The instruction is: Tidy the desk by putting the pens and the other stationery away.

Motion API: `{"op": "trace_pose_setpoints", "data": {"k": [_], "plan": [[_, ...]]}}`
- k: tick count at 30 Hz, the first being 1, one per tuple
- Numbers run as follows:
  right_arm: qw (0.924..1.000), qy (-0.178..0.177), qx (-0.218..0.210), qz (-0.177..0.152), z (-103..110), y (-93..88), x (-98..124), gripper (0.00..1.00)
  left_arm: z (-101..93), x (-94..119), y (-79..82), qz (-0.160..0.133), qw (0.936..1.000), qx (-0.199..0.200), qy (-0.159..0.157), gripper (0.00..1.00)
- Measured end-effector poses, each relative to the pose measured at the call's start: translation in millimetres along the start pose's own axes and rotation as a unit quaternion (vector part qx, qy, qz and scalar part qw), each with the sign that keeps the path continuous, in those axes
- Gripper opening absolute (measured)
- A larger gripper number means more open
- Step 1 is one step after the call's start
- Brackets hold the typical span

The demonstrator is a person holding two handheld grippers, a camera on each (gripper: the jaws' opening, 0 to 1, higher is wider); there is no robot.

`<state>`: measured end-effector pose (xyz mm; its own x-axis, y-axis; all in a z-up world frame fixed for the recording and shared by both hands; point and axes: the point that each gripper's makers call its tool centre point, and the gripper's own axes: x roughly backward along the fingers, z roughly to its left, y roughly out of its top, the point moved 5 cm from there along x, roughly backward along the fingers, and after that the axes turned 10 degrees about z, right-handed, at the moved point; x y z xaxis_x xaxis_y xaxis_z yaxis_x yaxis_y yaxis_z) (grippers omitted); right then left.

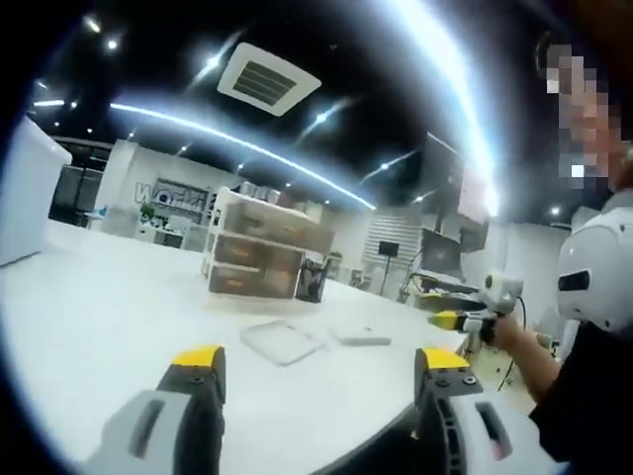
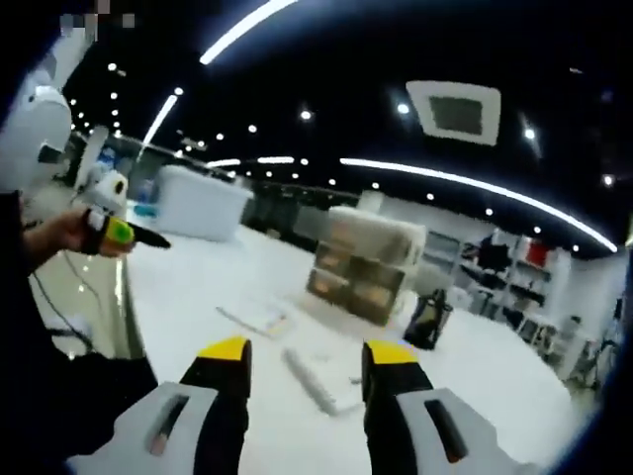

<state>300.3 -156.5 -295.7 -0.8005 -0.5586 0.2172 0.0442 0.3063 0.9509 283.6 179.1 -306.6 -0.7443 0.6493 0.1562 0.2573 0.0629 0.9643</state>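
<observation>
My left gripper (image 1: pixel 321 361) is open above the near edge of the white desk (image 1: pixel 109 317), nothing between its yellow-tipped jaws. Ahead of it lie a clear flat case (image 1: pixel 282 341) and a white bar-shaped item (image 1: pixel 361 337). Behind them stand a translucent drawer unit (image 1: pixel 262 252) and a black pen holder (image 1: pixel 312 279). My right gripper (image 2: pixel 309 354) is open too, held over the desk (image 2: pixel 198 287). Beyond its jaws are the white bar (image 2: pixel 312 381), the clear case (image 2: pixel 255 317), the drawer unit (image 2: pixel 366 262) and the pen holder (image 2: pixel 430 319).
A person in dark clothes (image 1: pixel 584 396) stands at the desk's edge, a hand (image 1: pixel 509 332) holding the right gripper (image 1: pixel 465 319). The left gripper (image 2: pixel 114 233) comes in at the left. A large white box (image 2: pixel 198 203) (image 1: pixel 25 193) sits at the far end.
</observation>
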Motion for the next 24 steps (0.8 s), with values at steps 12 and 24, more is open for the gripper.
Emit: {"op": "trace_pose_setpoints", "data": {"k": [12,24], "plan": [[0.996,0.0,-0.089,-0.007,-1,-25.3,19,0.54,14.0,12,-0.8,0.019,0.999,-0.031,0.025,0.79],[0.9951,0.005,-0.098,0.01,3,-35.0,20,0.56,17.7,10,-4.1,0.038,0.9981,-0.041,0.024,0.8]]}}
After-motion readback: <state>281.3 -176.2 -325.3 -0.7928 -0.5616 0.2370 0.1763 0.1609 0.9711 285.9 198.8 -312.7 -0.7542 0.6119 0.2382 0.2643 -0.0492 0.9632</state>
